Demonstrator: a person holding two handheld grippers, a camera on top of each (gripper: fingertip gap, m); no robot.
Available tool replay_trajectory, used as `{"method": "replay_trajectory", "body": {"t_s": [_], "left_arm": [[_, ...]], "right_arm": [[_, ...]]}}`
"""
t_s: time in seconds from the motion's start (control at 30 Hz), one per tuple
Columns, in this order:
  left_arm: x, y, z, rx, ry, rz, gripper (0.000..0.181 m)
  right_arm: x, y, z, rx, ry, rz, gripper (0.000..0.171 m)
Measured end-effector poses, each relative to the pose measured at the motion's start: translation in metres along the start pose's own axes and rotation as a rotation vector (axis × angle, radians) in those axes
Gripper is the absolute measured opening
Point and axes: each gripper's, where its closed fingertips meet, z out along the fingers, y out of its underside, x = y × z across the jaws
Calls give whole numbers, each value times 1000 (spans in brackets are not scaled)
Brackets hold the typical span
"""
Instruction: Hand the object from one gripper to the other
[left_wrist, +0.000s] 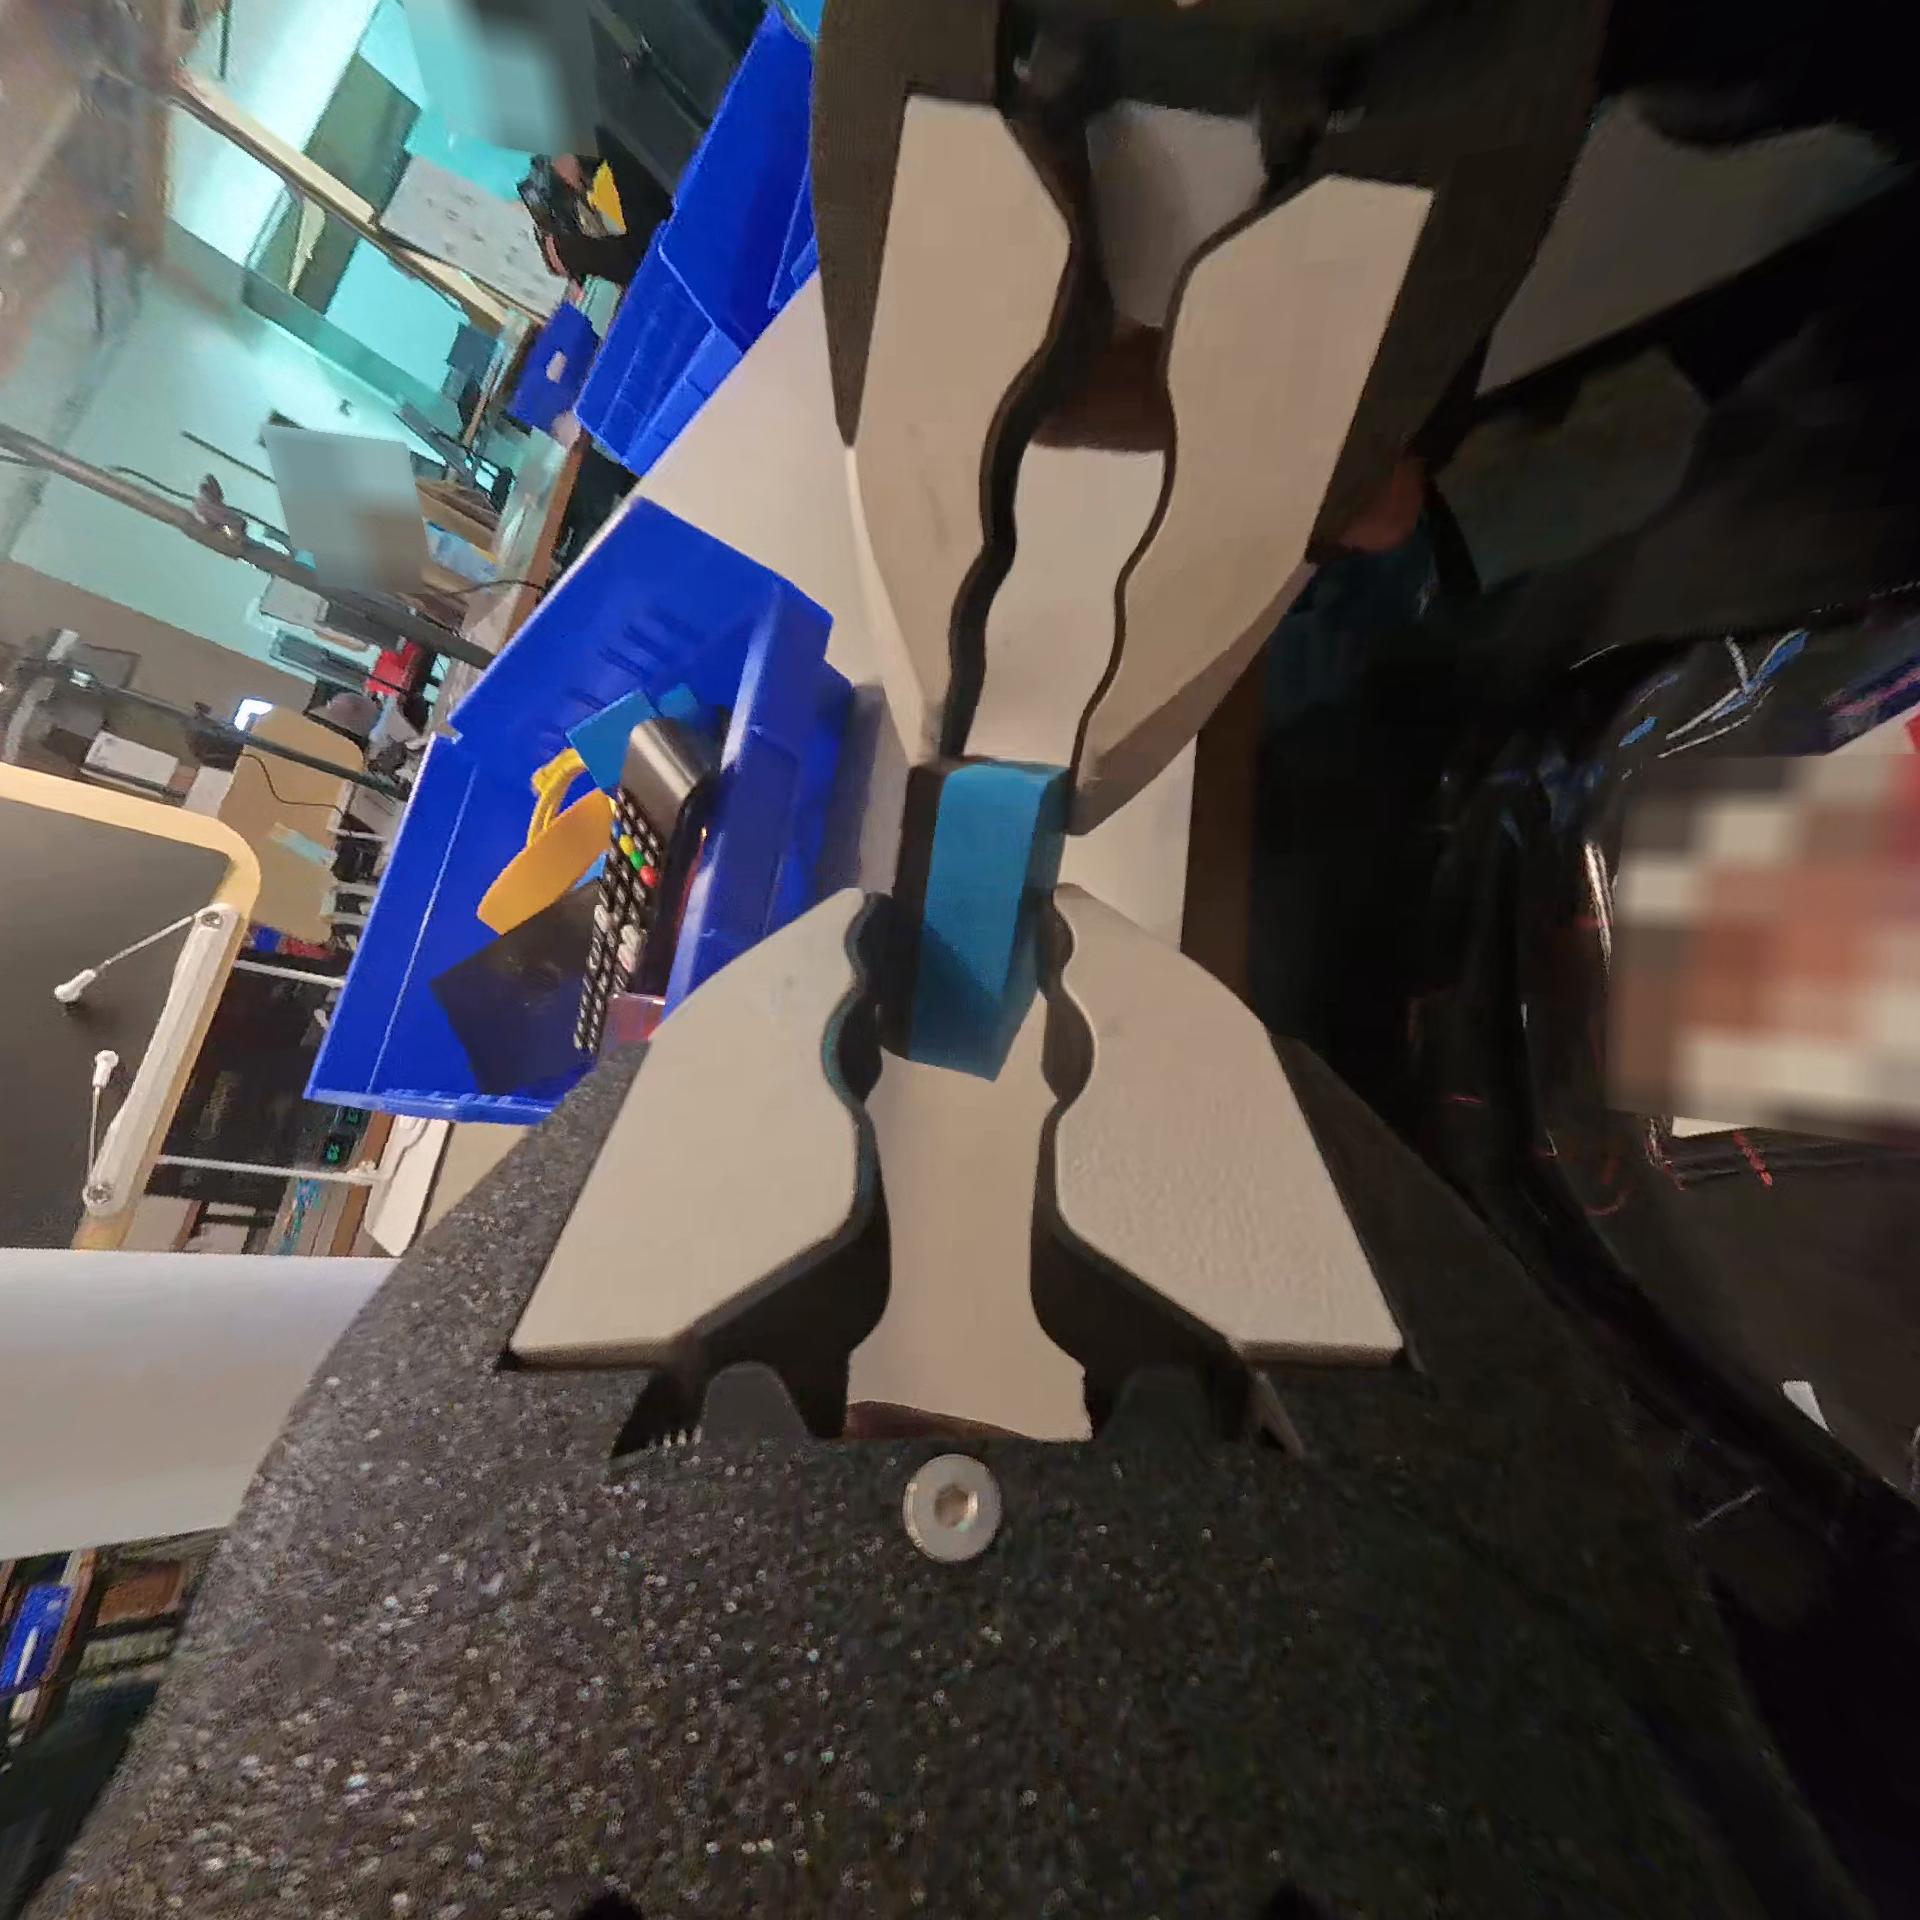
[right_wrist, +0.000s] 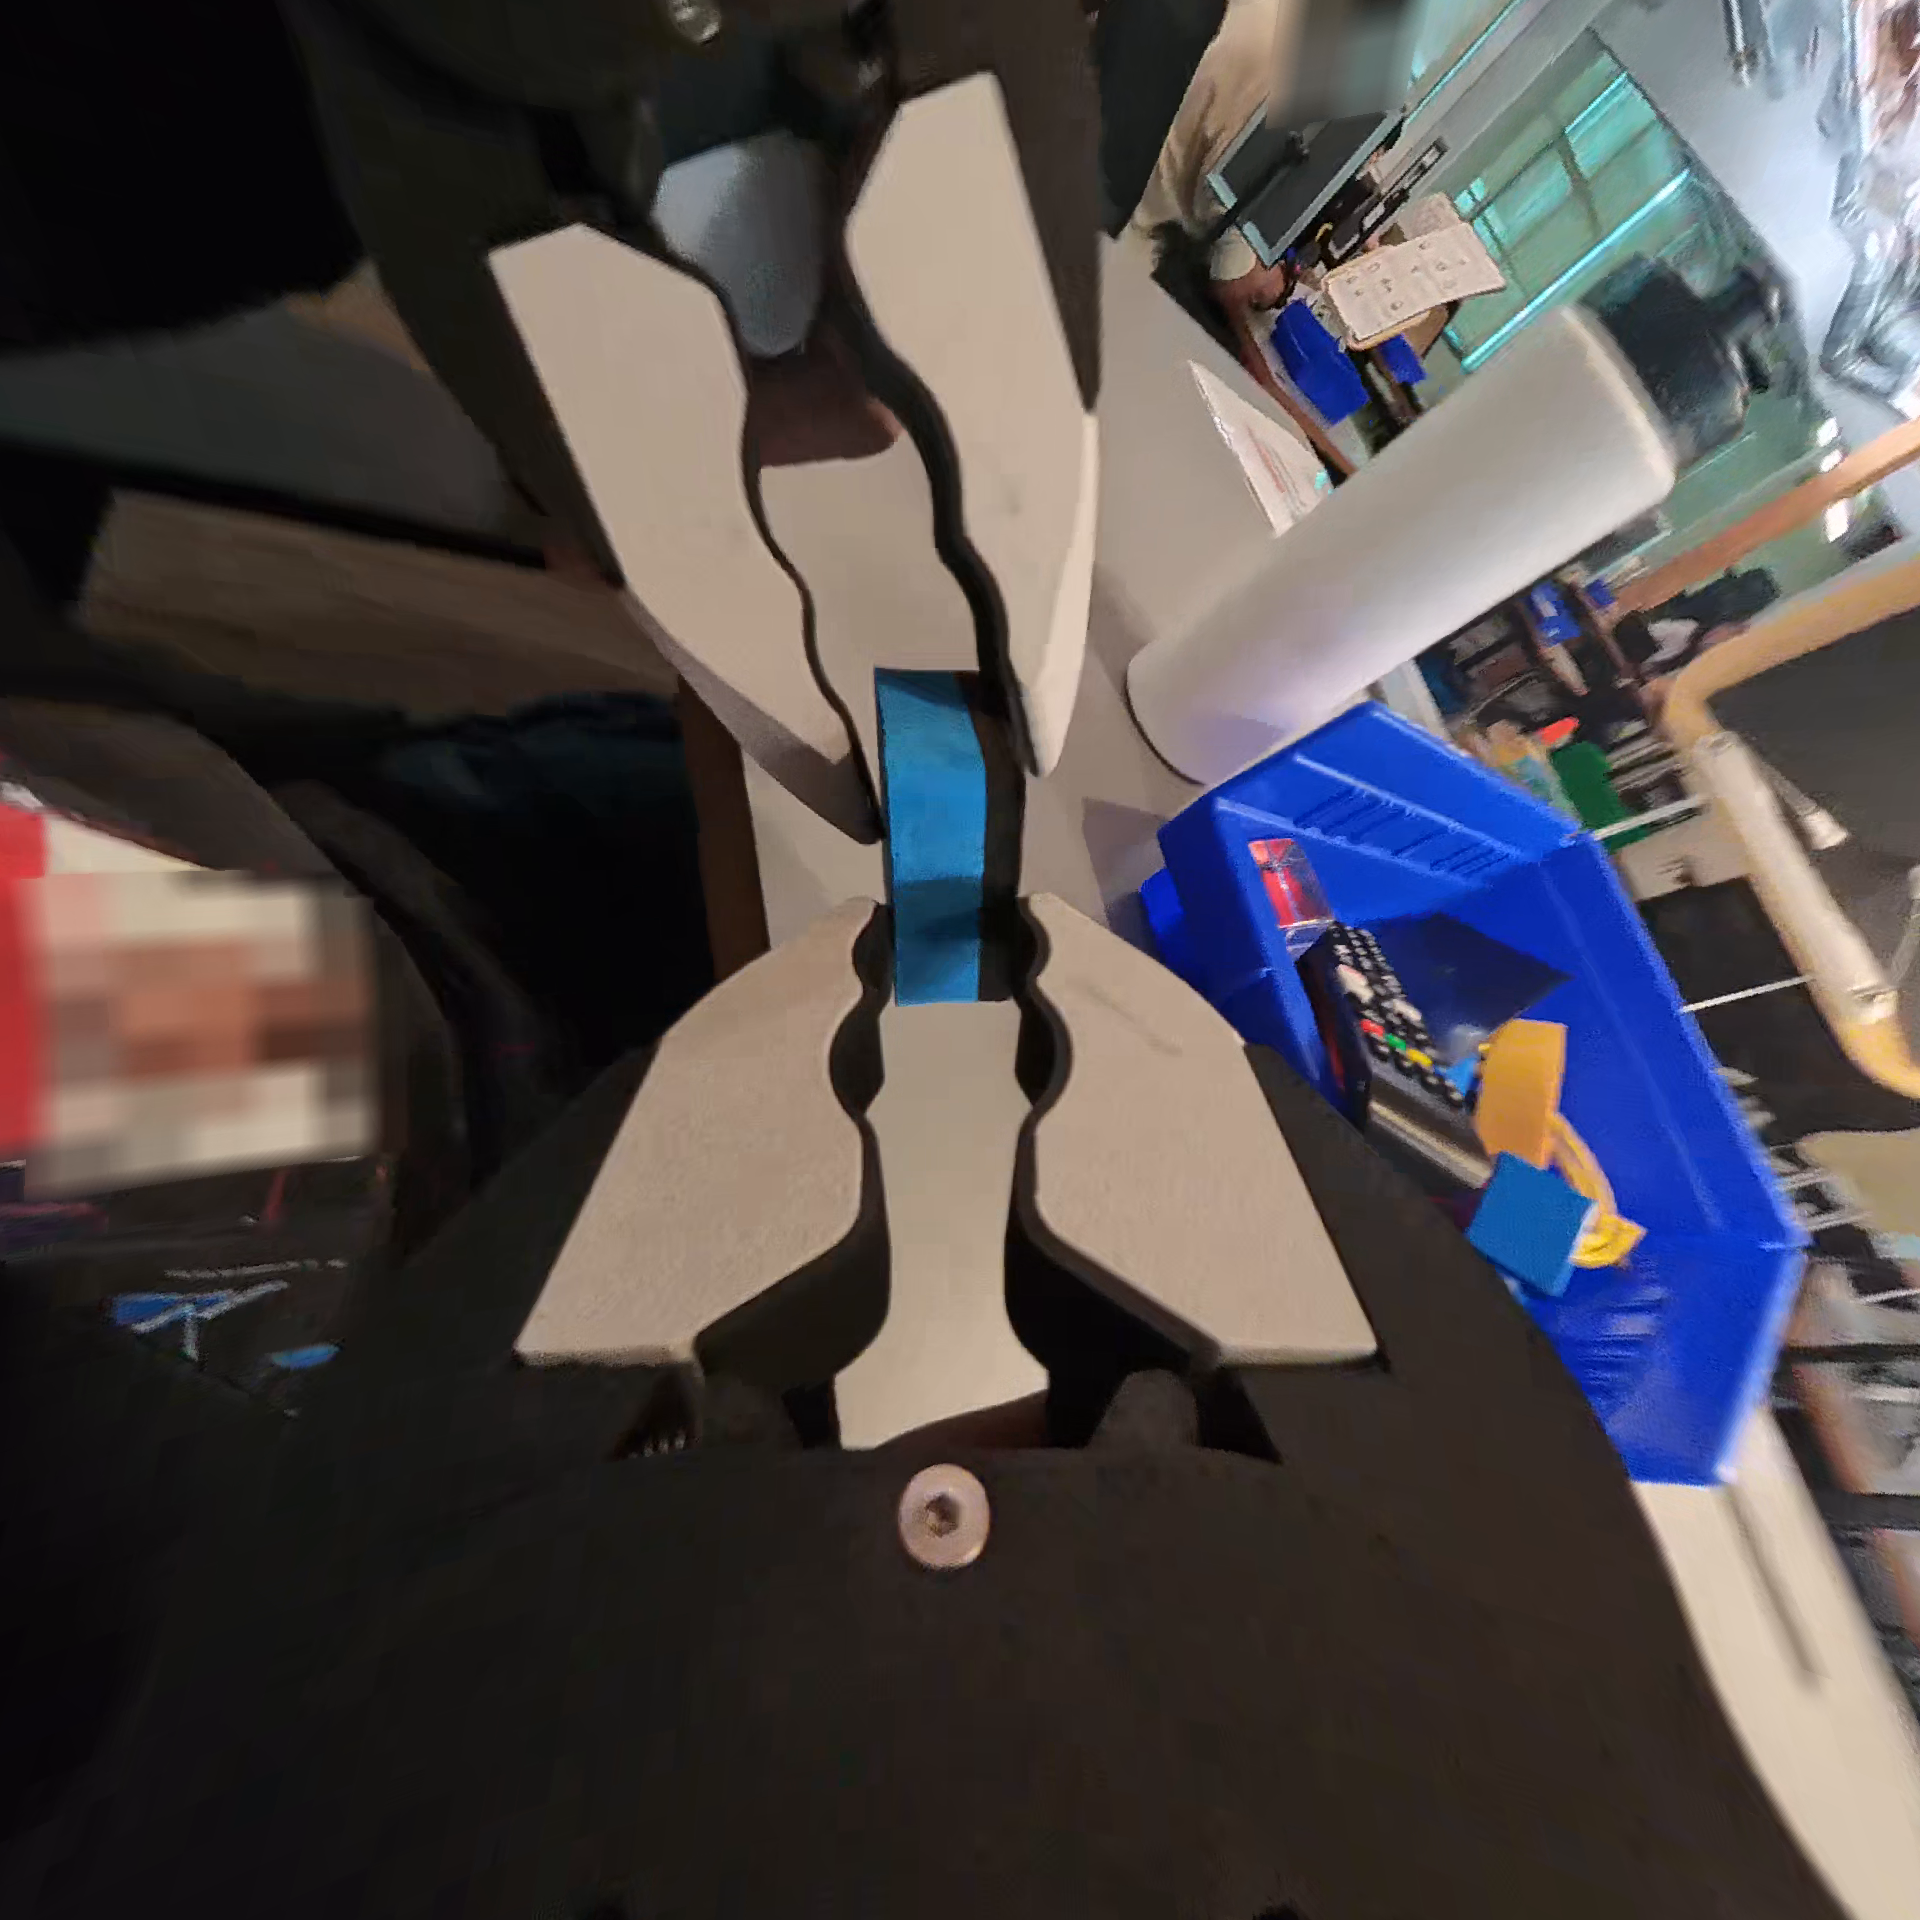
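Note:
A small block (left_wrist: 971, 935) with a blue face and a black side is held in the air between my two grippers, which face each other tip to tip. In the left wrist view my left gripper (left_wrist: 961, 914) comes up from below and its jaws press the block's lower part. My right gripper (left_wrist: 1013, 784) comes down from above, its tips on the block's upper end. In the right wrist view my right gripper (right_wrist: 951, 909) clamps the block (right_wrist: 930, 852) from below, and my left gripper (right_wrist: 951, 795) closes on it from above.
A blue bin (left_wrist: 582, 665) (right_wrist: 1662, 1039) holding a black remote control (left_wrist: 623, 914), yellow pieces and a blue block stands on the white table (left_wrist: 727, 457). A white paper roll (right_wrist: 1403, 582) lies beside it. More blue bins (left_wrist: 707, 270) stand farther back. A person in dark clothes is close behind.

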Motion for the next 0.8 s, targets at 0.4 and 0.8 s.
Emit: {"method": "replay_trajectory", "body": {"t_s": [0.4,0.8], "left_arm": [[-59,-1,2,355,-15,-1052,25],[-40,-23,19,619,402,-1809,26]], "right_arm": [[48,-17,-12,41,770,-759,46],[57,-7,2,-37,953,-841,42]]}}
